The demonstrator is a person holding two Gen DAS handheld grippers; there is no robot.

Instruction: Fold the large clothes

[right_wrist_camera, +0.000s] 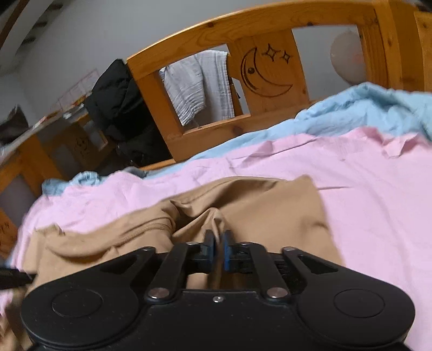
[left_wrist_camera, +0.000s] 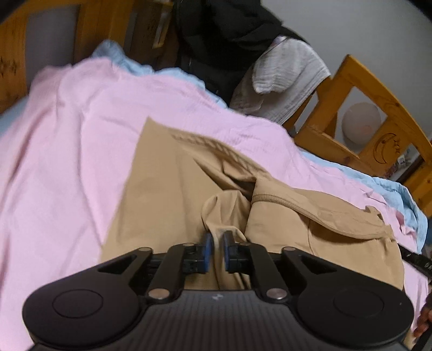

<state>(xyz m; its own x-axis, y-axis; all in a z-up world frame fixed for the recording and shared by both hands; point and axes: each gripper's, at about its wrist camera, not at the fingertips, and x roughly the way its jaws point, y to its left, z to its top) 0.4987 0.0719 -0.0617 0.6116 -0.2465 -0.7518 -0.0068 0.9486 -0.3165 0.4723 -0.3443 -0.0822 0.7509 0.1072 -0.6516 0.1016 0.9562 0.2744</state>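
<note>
Tan garment [left_wrist_camera: 172, 194] lies on the pink sheet [left_wrist_camera: 67, 151], its long axis seemingly running between the 2 grippers. Left gripper [left_wrist_camera: 217, 249] and right gripper [right_wrist_camera: 217, 249] each pinch a bunched fold of it.

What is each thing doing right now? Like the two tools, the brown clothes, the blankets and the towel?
left tool: shut on a bunched fold of the tan garment.
right tool: shut on the tan garment too.
tan garment: rumpled, partly folded, lying on the pink sheet.
pink sheet: spread out, wrinkled.
blue sheet: crumpled beyond the pink one.
white towel: hanging over the wooden bed frame.
</note>
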